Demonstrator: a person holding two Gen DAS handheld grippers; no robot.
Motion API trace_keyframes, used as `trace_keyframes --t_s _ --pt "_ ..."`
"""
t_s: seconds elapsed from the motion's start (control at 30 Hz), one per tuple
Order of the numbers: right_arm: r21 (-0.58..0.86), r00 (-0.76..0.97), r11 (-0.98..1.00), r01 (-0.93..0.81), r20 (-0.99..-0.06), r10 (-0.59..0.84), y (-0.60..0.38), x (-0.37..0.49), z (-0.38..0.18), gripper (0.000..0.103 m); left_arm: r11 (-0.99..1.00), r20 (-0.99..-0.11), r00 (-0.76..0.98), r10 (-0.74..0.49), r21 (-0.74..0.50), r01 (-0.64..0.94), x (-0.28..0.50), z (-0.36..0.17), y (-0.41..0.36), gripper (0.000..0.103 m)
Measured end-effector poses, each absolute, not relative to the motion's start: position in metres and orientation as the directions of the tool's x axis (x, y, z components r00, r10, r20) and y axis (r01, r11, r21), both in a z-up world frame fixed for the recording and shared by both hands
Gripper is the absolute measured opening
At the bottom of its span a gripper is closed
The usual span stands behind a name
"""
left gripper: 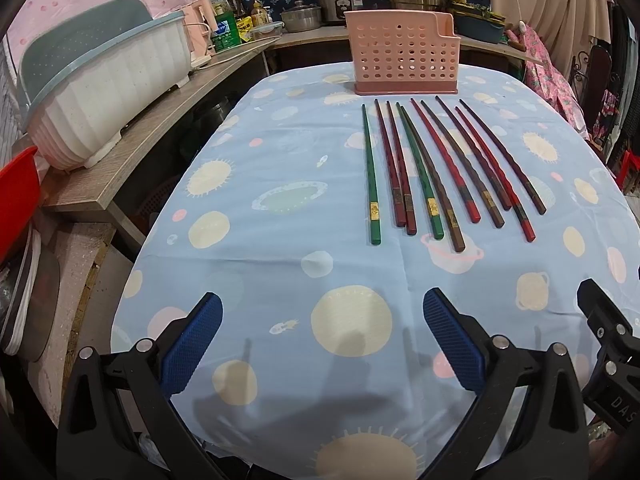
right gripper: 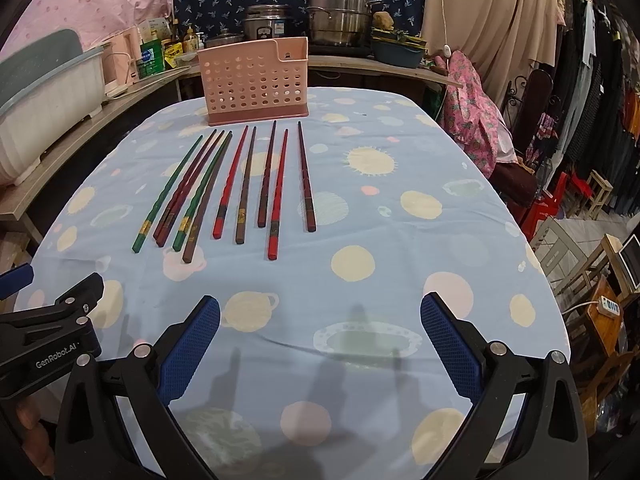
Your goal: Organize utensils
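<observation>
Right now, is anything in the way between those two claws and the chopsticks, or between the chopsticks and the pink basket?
Nothing visible. Only bare tablecloth lies between the left gripper, the right gripper and the chopsticks, and between them and the pink holder.

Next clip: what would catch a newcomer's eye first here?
The row of chopsticks in green, red and brown, lying side by side mid-table on the blue planet-print tablecloth. Just behind their tips stands an empty-looking pink perforated holder. In the foreground, the left gripper and right gripper both hang open above the cloth, touching nothing.
</observation>
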State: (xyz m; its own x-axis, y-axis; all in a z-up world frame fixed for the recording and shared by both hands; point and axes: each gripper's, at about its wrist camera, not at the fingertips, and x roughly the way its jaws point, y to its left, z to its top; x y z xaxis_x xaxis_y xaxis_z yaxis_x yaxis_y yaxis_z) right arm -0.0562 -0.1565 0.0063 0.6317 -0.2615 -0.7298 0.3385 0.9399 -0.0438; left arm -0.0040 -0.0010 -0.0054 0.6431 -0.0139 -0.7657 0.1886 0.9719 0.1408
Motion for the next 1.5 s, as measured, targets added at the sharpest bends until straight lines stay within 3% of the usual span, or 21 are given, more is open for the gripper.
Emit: trace_keyframes --t_s 1.5 --pt "-0.025 0.631 0.936 0.350 -0.732 -0.256 -0.1604 -0.0567 0.0044 0.096 0.971 -0.769 0.639 -0.012 0.142 0.190 -0.0029 -0.0073 -0.0021 0.096"
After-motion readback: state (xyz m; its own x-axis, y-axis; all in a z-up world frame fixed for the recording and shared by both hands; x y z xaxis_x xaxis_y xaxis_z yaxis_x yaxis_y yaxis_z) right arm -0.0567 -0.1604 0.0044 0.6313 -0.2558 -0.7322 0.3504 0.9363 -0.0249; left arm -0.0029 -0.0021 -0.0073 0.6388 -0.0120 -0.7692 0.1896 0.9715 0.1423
